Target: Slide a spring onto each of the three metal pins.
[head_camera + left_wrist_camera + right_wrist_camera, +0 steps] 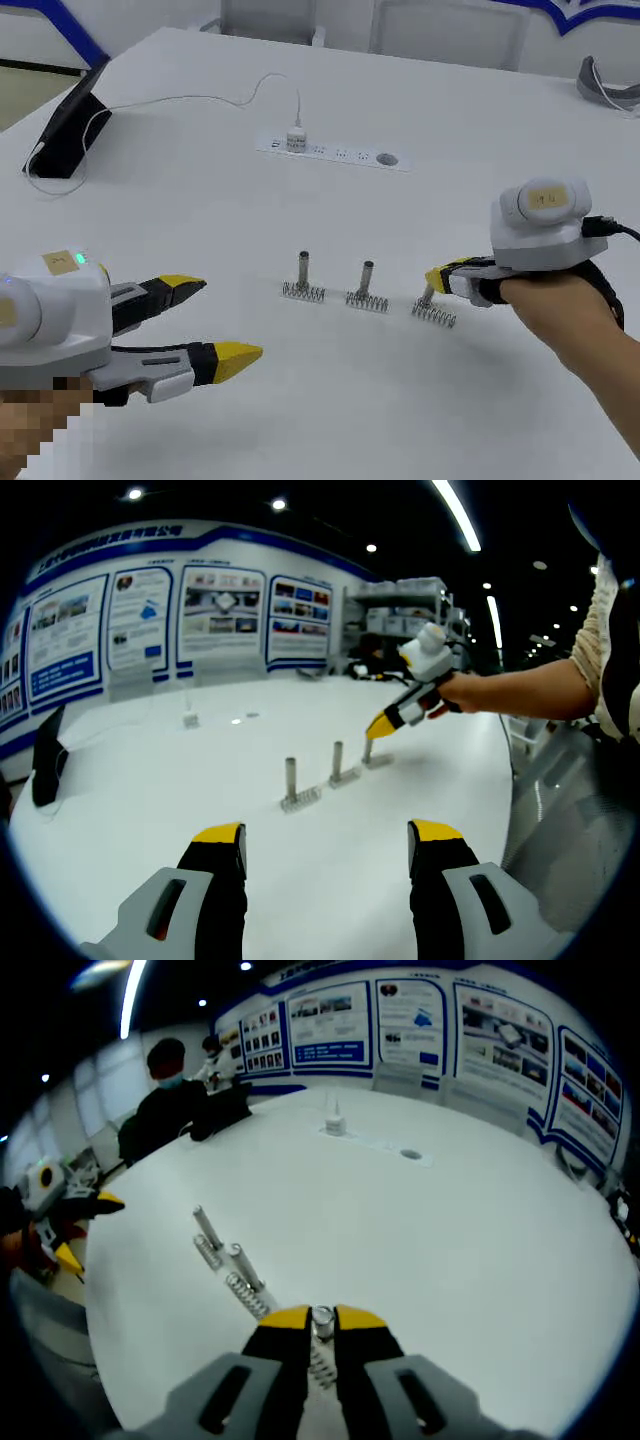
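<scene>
Three short metal pins stand upright in a row on the white table: left pin [304, 268], middle pin [367, 277], right pin [428, 294]. A spring lies flat at the foot of each: left spring [303, 292], middle spring [367, 301], right spring [434, 314]. My right gripper [440, 279] is shut on the right pin [322, 1322], whose top shows between the yellow tips, with its spring [322, 1362] just beneath. My left gripper [215, 322] hovers open and holds nothing, well left of the pins [291, 777].
A white power strip [330, 152] with a plugged charger [296, 137] lies behind the pins. A black tablet stand [68, 125] and its cable sit at the far left. A grey headset [608, 88] rests at the far right. People sit beyond the table [170, 1100].
</scene>
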{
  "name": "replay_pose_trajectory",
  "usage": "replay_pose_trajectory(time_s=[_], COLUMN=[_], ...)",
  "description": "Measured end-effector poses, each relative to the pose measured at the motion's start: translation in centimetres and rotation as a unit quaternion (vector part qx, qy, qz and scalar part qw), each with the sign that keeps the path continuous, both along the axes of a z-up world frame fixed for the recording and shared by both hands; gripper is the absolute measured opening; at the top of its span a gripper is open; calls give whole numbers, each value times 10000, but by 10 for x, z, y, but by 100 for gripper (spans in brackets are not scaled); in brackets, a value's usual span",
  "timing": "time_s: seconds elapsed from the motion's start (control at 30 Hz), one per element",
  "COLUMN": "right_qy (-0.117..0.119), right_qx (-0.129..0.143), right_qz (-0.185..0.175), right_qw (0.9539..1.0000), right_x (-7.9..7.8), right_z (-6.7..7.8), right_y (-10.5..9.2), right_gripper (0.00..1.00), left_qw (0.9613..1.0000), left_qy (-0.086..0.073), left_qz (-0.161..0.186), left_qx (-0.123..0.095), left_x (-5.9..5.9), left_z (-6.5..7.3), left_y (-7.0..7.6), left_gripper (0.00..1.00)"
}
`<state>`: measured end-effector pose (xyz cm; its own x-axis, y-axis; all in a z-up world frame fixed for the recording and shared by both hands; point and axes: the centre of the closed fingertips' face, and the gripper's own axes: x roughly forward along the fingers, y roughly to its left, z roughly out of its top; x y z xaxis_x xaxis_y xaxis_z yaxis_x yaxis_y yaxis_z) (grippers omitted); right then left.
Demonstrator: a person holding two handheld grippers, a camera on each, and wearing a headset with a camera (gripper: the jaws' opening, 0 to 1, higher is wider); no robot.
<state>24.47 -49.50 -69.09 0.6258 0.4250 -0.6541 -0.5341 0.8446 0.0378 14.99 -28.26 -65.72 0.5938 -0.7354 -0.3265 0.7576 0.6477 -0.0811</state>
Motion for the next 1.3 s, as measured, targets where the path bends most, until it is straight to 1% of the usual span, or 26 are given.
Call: replay_pose_trajectory(time_s=[0.2, 0.43, 0.8, 0.9, 1.0, 1.1, 1.3], right_qy=[-60, -118, -173, -158, -143, -119, -39], right_qx=[-13, 5, 4, -8, -93, -114, -146], right_qz=[42, 90, 201, 276, 380, 457, 684], right_qw=[10000, 9999, 9996, 9995, 9991, 9988, 9975], right_x=[0, -4, -8, -10, -13, -15, -21], right_z=[2, 4, 5, 2, -2, -4, -10], right_y=[0, -3, -10, -13, -16, -18, -18], right_gripper=[13, 15, 18, 18, 19, 19, 19], left_qw=[10000, 10000, 10000, 10000, 10000, 10000, 10000], left_qy=[-13, -25, -38, -41, -41, -40, -30], left_qz=[-6, -11, -33, -33, -30, -32, -48], left_qx=[-1, 2, 4, 10, 13, 17, 29], left_x=[0, 0, 0, 0, 1, 1, 1], left_z=[1, 2, 3, 3, 3, 3, 3], left_y=[-1, -1, -3, -3, -2, -2, -3], left_gripper=[67, 67, 67, 67, 67, 67, 66])
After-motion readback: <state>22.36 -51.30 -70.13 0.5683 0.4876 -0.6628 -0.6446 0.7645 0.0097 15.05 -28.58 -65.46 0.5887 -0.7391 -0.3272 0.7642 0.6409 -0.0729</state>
